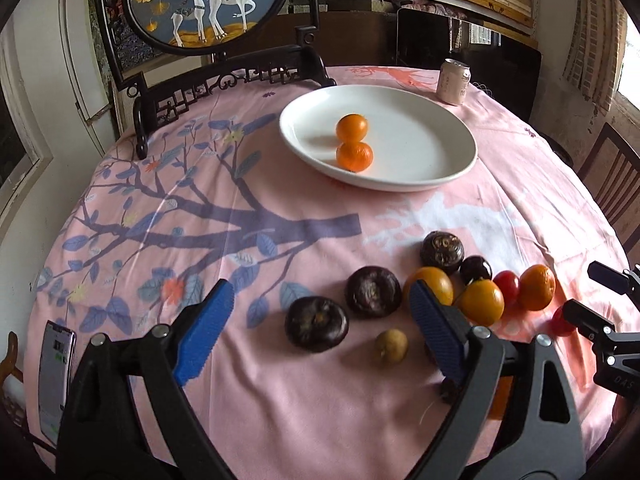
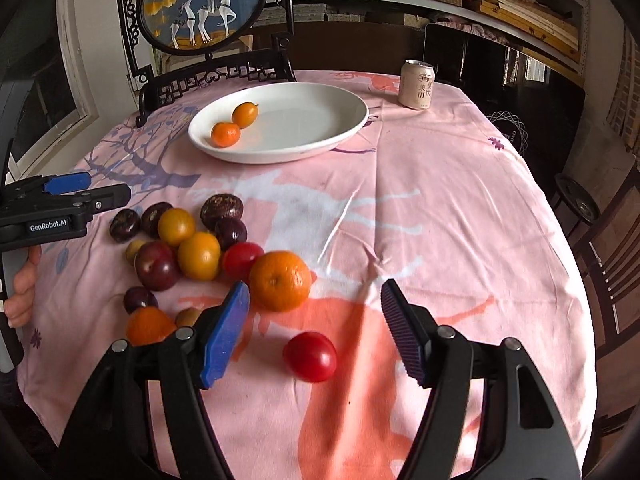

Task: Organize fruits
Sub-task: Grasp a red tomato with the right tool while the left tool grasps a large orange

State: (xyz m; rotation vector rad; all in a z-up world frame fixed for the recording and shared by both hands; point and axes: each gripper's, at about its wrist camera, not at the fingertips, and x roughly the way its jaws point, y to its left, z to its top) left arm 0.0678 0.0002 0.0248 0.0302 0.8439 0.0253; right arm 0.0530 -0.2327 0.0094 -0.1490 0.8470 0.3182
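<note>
A white plate (image 1: 448, 128) at the far middle of the pink tablecloth holds two small oranges (image 1: 352, 128); it also shows in the right wrist view (image 2: 320, 120). My left gripper (image 1: 320, 308) is open and empty over dark round fruits (image 1: 316, 322) and a small tan fruit (image 1: 391, 345). A cluster of yellow, orange, red and dark fruits (image 1: 480, 298) lies to its right. My right gripper (image 2: 316, 300) is open and empty; a red fruit (image 2: 310, 356) lies between its fingers, and a mandarin (image 2: 280, 280) sits just beyond its left finger.
A drink can (image 2: 417, 84) stands at the far right of the table. A dark carved chair with a round deer panel (image 1: 208, 4) stands behind the table. A phone (image 1: 56, 380) lies at the table's left edge. Another chair (image 2: 612, 256) is on the right.
</note>
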